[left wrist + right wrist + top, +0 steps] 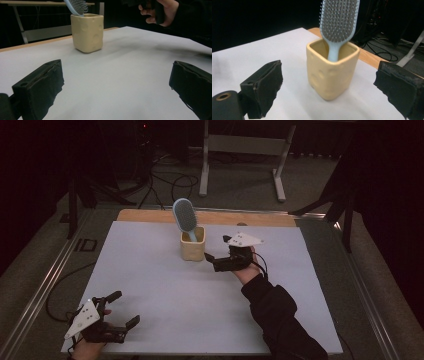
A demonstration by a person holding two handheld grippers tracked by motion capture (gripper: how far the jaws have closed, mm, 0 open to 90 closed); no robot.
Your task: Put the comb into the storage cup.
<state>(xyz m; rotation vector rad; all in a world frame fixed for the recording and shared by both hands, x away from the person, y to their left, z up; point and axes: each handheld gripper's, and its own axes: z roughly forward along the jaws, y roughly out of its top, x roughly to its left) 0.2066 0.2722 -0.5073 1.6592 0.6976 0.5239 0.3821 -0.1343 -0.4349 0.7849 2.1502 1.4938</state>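
A pale yellow square cup [192, 246] stands at the back middle of the white table cover [165, 285]. A light blue hairbrush [183, 215] stands in it handle down, bristle head leaning out the top. My right gripper [212, 261] is open just right of the cup and points at it without touching. In the right gripper view the cup [332, 75] and the brush [339, 20] sit close ahead, framed by the wide-apart jaws. My left gripper [126, 308] is open and empty near the front left corner, far from the cup [87, 32].
A strip of bare wooden tabletop [150, 215] runs behind the white cover. Beyond it are a metal table frame [240, 150] and cables [170, 180] on the dark floor. The person's dark sleeve [280, 320] crosses the front right of the table.
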